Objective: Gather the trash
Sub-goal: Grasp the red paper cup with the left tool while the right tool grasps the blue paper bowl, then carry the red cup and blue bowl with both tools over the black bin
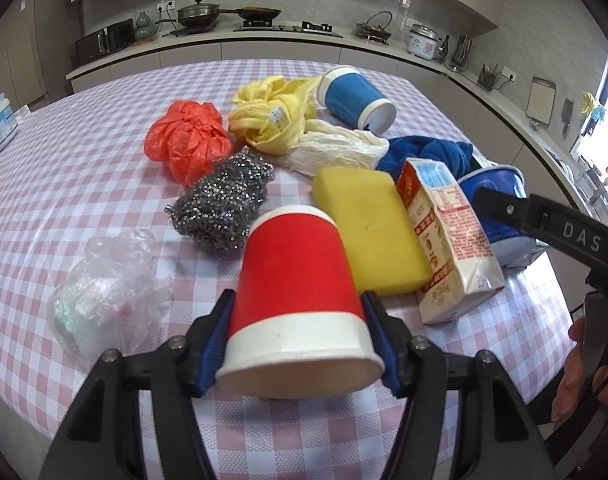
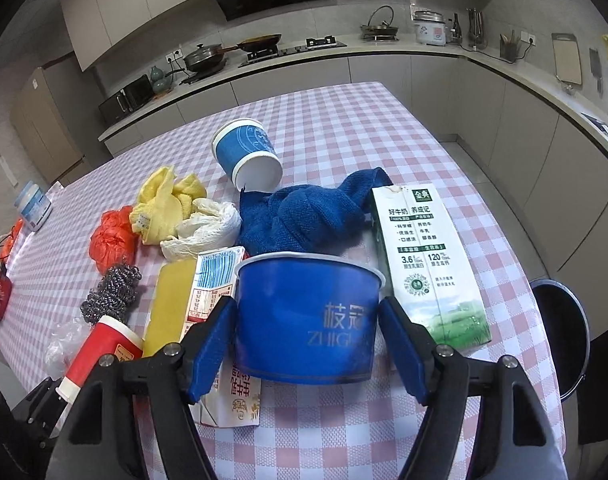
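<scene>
My left gripper [image 1: 300, 320] is shut on a red paper cup [image 1: 296, 280] lying on its side, mouth toward the camera; the cup also shows in the right wrist view [image 2: 100, 350]. My right gripper [image 2: 305, 320] has its blue pads against both sides of a blue paper bowl [image 2: 307, 316], also seen in the left wrist view [image 1: 499, 200]. A red-and-white milk carton [image 1: 447, 240] lies beside a yellow sponge [image 1: 371, 232]. A green-and-white milk carton [image 2: 423, 264] lies right of the bowl.
On the pink checked table [image 1: 64, 184] lie a steel scourer [image 1: 224, 204], an orange bag [image 1: 188, 140], a yellow cloth [image 1: 272, 116], a white bag [image 1: 335, 148], a blue towel [image 2: 304, 216], a blue cup [image 2: 248, 156] and a clear bag [image 1: 108, 292]. A black bin [image 2: 559, 328] stands at the right.
</scene>
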`<state>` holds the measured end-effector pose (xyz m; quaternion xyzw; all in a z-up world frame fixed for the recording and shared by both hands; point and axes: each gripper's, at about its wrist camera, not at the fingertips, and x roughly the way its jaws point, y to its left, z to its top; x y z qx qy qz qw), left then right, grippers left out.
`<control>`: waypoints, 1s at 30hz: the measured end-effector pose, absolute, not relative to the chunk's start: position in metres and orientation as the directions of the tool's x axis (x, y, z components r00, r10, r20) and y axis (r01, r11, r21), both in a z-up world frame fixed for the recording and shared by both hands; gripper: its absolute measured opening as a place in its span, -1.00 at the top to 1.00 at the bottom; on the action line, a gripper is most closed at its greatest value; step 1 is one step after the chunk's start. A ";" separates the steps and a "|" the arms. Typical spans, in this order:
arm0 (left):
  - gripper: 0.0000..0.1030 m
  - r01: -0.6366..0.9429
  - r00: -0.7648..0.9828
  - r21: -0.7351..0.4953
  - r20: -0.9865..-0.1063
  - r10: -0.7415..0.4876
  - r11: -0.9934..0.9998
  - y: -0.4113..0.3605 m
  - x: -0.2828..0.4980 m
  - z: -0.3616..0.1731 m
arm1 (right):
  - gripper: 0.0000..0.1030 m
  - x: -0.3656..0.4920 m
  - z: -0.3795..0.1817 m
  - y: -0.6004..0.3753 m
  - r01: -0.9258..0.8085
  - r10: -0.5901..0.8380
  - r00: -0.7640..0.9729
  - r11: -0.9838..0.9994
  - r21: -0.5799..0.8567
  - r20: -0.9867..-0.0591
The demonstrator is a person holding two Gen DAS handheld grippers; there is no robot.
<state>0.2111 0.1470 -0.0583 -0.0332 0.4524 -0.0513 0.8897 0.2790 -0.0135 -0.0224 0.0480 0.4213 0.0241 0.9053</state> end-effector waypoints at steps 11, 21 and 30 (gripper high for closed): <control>-0.27 0.076 0.568 -0.133 -0.808 -0.152 0.988 0.148 0.217 -0.065 | -0.51 0.286 -0.033 -0.009 -0.029 0.136 0.599 0.988 0.148 -0.789; 0.03 0.077 0.605 -0.181 -0.773 -0.190 0.980 0.161 0.213 -0.055 | -0.49 0.273 -0.014 -0.011 -0.044 0.138 0.663 0.988 0.146 -0.736; 0.05 0.106 0.667 -0.208 -0.710 -0.224 0.972 0.159 0.210 -0.025 | -0.49 0.265 0.005 -0.033 -0.010 0.128 0.704 0.985 0.171 -0.698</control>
